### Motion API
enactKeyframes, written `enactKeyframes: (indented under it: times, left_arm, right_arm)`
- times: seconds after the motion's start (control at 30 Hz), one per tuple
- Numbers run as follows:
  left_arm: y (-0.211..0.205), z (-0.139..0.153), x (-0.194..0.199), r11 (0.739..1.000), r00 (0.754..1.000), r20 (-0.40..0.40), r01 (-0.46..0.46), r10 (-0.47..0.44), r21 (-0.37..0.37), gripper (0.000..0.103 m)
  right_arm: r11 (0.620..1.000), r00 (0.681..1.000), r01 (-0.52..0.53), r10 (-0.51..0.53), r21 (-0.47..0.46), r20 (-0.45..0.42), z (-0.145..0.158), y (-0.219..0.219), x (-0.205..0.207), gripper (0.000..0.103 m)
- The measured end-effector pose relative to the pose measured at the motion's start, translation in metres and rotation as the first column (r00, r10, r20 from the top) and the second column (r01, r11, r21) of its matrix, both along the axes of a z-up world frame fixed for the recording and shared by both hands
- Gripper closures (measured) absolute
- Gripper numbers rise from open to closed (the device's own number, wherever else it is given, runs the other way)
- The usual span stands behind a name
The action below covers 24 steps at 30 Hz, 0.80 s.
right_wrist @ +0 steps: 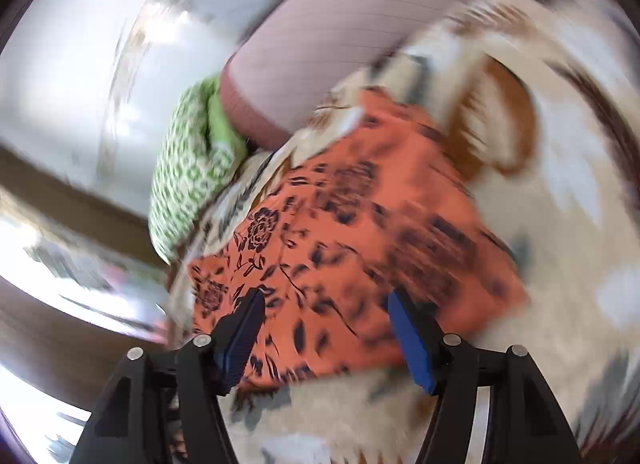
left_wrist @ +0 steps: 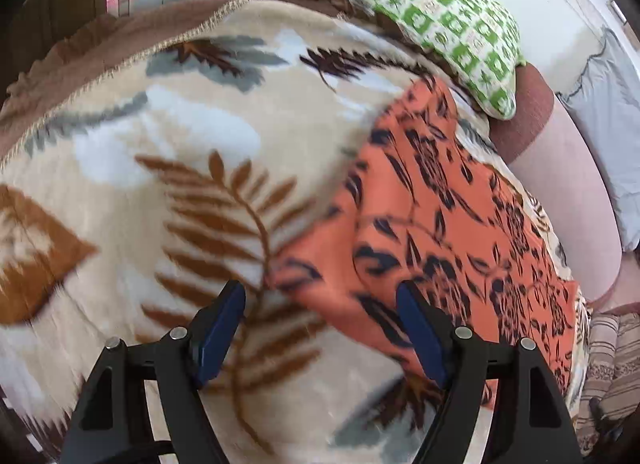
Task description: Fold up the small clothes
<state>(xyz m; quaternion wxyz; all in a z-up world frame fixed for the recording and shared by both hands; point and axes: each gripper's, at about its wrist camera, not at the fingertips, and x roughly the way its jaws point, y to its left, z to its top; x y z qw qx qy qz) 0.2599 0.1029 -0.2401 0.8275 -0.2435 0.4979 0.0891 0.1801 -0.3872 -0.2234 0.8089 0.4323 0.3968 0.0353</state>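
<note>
Half the right view smears; orange floral cloth (right_wrist: pixel 340 232) lies on leaf-print blanket (left_wrist: pixel 160 191), green pillow (left_wrist: pixel 440 19) behind, left gripper (left_wrist: pixel 322 296) and right gripper (right_wrist: pixel 324 306) fingers apart, empty.

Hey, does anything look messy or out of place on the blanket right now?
Nothing stands out. The orange floral garment lies mostly flat on the leaf-print blanket, its near part doubled over; no damage or spill shows.

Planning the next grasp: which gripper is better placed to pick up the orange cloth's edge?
Left gripper: open, with the orange cloth edge between its fingers. Right gripper view is blurred.
</note>
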Motion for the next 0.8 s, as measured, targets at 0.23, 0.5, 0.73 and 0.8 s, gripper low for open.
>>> enactKeyframes:
  times: [0.23,0.5,0.73,0.8]
  left_arm:
    - [-0.027,-0.002,-0.022,0.992,0.999,0.013,0.053,-0.052,-0.118,0.025]
    - [-0.038,-0.009,-0.012,0.970,0.996,0.025,0.089,-0.086,-0.226,0.024]
    - [-0.051,-0.018,0.012,0.946,0.992,0.062,0.124,-0.111,-0.300,0.024]
    - [-0.049,-0.019,0.018,0.933,0.992,0.087,0.112,-0.088,-0.342,0.024]
  right_arm:
    - [0.963,0.988,0.150,-0.136,0.223,-0.080,-0.059,-0.017,-0.021,0.032]
    - [0.950,0.982,0.177,-0.151,0.257,-0.117,-0.082,-0.012,-0.003,0.032]
    - [0.946,0.988,0.153,-0.137,0.285,-0.077,-0.083,-0.004,0.012,0.032]
    - [0.946,0.989,0.145,-0.133,0.289,-0.062,-0.082,-0.003,0.016,0.032]
